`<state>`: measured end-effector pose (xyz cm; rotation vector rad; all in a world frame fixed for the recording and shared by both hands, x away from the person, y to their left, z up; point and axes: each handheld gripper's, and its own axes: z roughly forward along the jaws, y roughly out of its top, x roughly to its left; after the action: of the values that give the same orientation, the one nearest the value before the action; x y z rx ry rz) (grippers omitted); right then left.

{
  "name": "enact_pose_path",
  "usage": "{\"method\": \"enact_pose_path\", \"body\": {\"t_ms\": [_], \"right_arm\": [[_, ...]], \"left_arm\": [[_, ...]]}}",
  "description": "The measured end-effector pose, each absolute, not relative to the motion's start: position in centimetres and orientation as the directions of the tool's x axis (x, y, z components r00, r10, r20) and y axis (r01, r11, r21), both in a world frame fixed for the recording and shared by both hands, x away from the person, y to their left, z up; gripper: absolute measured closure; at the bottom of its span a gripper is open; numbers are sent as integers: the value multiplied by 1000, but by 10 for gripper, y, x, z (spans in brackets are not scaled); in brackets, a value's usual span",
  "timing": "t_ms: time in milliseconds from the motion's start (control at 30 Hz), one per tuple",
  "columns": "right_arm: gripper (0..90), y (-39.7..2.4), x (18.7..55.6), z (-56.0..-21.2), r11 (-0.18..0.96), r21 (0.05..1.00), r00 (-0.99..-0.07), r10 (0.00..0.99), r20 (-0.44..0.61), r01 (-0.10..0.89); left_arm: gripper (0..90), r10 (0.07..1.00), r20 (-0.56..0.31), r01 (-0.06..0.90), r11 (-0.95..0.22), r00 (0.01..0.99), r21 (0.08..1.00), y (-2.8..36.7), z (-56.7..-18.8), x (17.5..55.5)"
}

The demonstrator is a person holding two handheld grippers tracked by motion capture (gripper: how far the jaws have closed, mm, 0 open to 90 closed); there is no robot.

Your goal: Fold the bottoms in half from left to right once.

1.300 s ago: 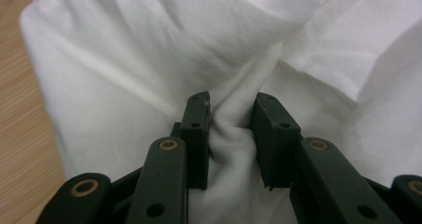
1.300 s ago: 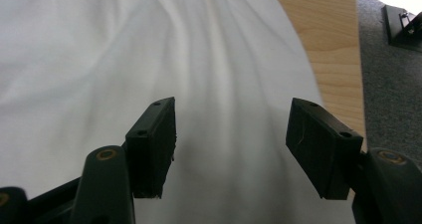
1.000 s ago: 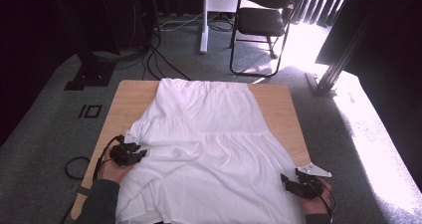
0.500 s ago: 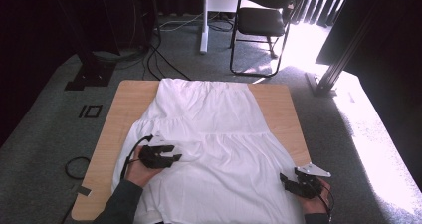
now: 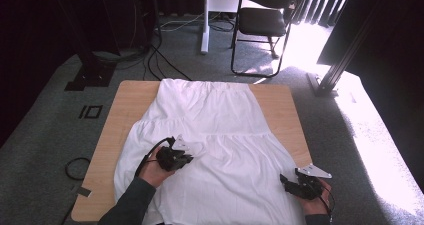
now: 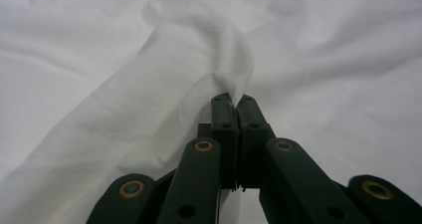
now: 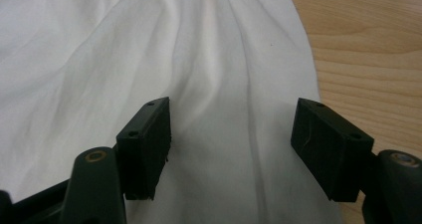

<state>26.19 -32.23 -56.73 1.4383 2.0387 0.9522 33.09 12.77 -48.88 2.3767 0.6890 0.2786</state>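
Observation:
A white skirt-like garment (image 5: 210,130) lies spread over the wooden table (image 5: 122,110). My left gripper (image 5: 187,157) is over the garment's left-middle part, shut on a fold of the white cloth (image 6: 219,82) that it has drawn inward from the left edge. In the left gripper view the two jaws stand pressed together with cloth pinched between them. My right gripper (image 5: 287,182) sits at the garment's lower right edge with its jaws wide apart. In the right gripper view the garment (image 7: 209,74) lies flat under the open gripper (image 7: 231,144), nothing held.
Bare wood (image 7: 358,50) shows just right of the garment's edge. Beyond the table's far side stand a black chair (image 5: 265,20) and a white post (image 5: 205,20), with cables (image 5: 165,60) on the grey carpet. A cable loop (image 5: 75,167) lies on the floor at left.
My left gripper has moved right from the garment's left edge toward its middle, carrying the pinched cloth and folding that side inward. The right gripper has stayed in place, open.

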Motion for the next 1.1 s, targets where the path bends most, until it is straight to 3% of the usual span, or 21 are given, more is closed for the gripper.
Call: {"method": "enact_pose_path", "body": {"t_ms": [100, 300, 600, 700, 933, 1100], "right_arm": [[312, -322, 262, -567, 210, 760, -342, 939, 17, 615], [312, -322, 262, -567, 210, 761, -342, 940, 16, 614], [311, -321, 262, -568, 208, 761, -338, 941, 17, 615], [311, -321, 262, -568, 208, 761, -338, 941, 16, 615], [311, -321, 262, -568, 208, 761, -338, 941, 15, 614], [311, -321, 262, -568, 207, 761, -337, 941, 16, 615]], "left_arm": [[900, 504, 6, 351, -609, 864, 711, 119, -455, 323], [900, 443, 6, 275, -568, 897, 776, 93, -419, 320], [900, 360, 0, 211, -545, 933, 811, 47, -400, 314], [900, 286, 12, 151, -540, 958, 828, 17, -389, 306], [900, 157, -42, 116, -500, 987, 858, -28, -383, 291], [900, 131, -29, 101, -585, 991, 805, -66, -411, 288]]}}
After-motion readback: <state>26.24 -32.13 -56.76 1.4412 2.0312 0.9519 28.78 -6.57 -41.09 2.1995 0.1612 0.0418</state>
